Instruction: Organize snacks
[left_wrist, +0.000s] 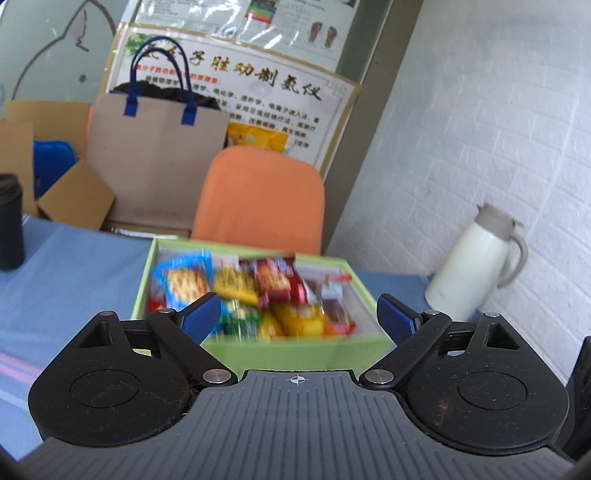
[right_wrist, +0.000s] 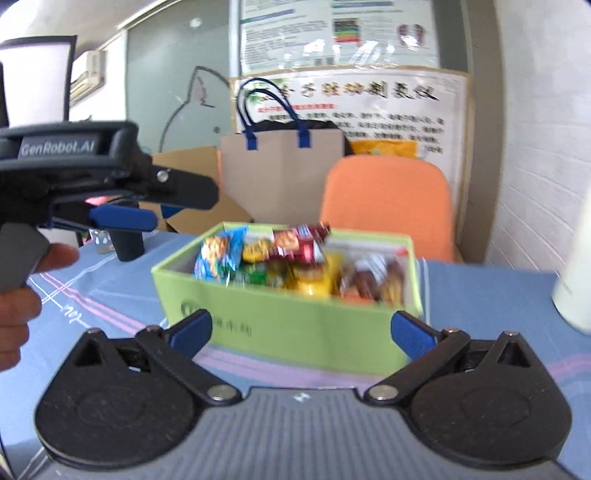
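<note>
Glossy plastic snack packets (left_wrist: 236, 284); matt card box (right_wrist: 303, 325); blue cloth tablecloth (left_wrist: 74, 280).

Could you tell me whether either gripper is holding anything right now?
Nothing is held. The left gripper and right gripper both have open, empty jaws, short of the green snack box.

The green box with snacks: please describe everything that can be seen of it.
The green box is a light green rectangular box, apparently cardboard, with a pale inside and no lid on it. Dark print marks its near wall in the right wrist view, too blurred to read. It stands upright on the blue tablecloth, in front of an orange chair. Colourful snack packets fill it, some rising above the rim. Both grippers are open and apart from it.
</note>
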